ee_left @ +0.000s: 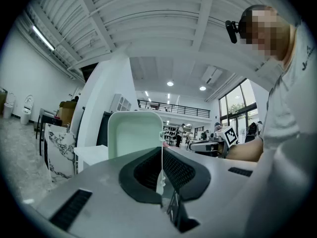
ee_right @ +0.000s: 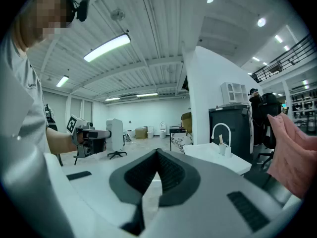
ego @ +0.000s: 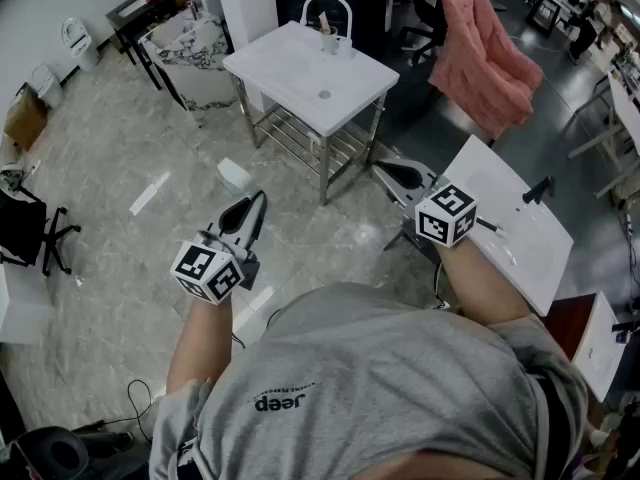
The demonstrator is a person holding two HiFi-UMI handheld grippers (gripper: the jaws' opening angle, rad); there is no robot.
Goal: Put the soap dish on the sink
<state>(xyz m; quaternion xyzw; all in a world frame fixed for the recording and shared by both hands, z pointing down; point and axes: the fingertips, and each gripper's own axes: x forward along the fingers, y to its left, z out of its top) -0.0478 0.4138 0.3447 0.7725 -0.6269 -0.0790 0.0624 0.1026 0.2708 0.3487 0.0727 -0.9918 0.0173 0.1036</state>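
1. A large bright room with a grey marbled floor (ego: 110, 158). A white sink (ego: 300, 73) stands on a metal frame, with a white arched faucet (ego: 326, 6) and a small cup (ego: 328, 40) at its back edge. A pink cloth (ego: 490, 58) hangs over a chair to its right.
2. A person in a grey shirt faces the sink and holds a gripper in each hand, seen from above.
3. The left gripper (ego: 255, 200) is clenched on the soap dish (ego: 235, 176). Its own view shows the jaws pinching one thin side wall of the dish.
4. The soap dish (ee_left: 133, 133) is pale mint green, a shallow rectangular tray with rounded corners and a plain smooth inside. It stands upright on its edge, with the hollow side facing the camera.
5. The dish hangs in the air above the floor, between the person and the sink, well apart from the sink.
6. The right gripper (ego: 380, 167) is held level beside the sink's frame. Its jaw tips meet, with nothing between them.
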